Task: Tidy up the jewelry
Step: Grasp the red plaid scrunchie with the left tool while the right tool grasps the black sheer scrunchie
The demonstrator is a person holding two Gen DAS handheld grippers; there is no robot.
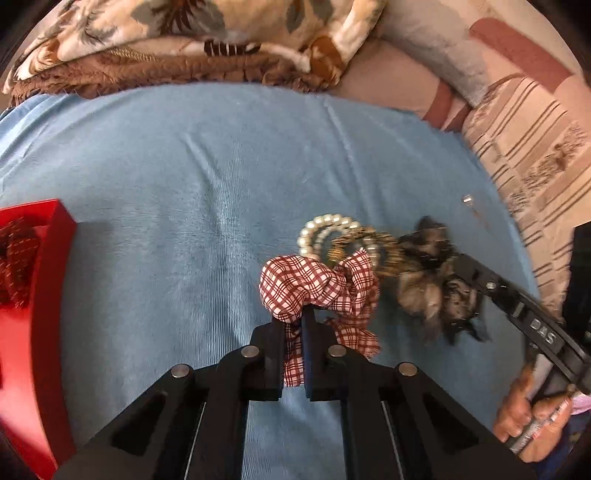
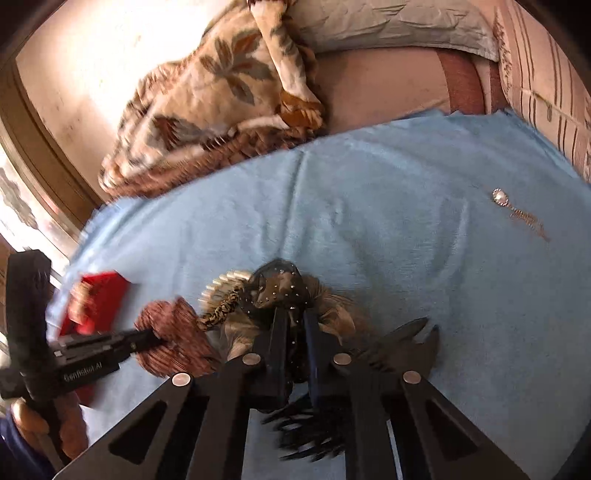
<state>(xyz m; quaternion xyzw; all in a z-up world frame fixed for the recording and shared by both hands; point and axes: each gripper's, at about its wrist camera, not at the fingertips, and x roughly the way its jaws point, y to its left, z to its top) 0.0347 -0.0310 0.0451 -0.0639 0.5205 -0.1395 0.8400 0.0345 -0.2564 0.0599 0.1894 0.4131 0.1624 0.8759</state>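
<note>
My left gripper (image 1: 293,314) is shut on a red-and-white checked scrunchie (image 1: 317,284) above the blue cloth (image 1: 184,184). The scrunchie also shows blurred in the right wrist view (image 2: 173,332). My right gripper (image 2: 295,314) is shut on a brown-and-black studded scrunchie (image 2: 280,291), which also shows in the left wrist view (image 1: 432,284). A pearl bracelet (image 1: 328,225) and a gold-black bangle (image 1: 369,243) lie just behind both scrunchies. A red box (image 1: 40,295) stands at the left, with a dark red item (image 1: 14,258) inside. A small pearl earring (image 2: 500,197) lies apart at the right.
A floral blanket (image 1: 184,40) is bunched at the far edge of the blue cloth. A striped pink bedsheet (image 1: 528,147) and a grey pillow (image 2: 388,22) lie to the right and back. The person's hand (image 1: 528,417) holds the right gripper's handle.
</note>
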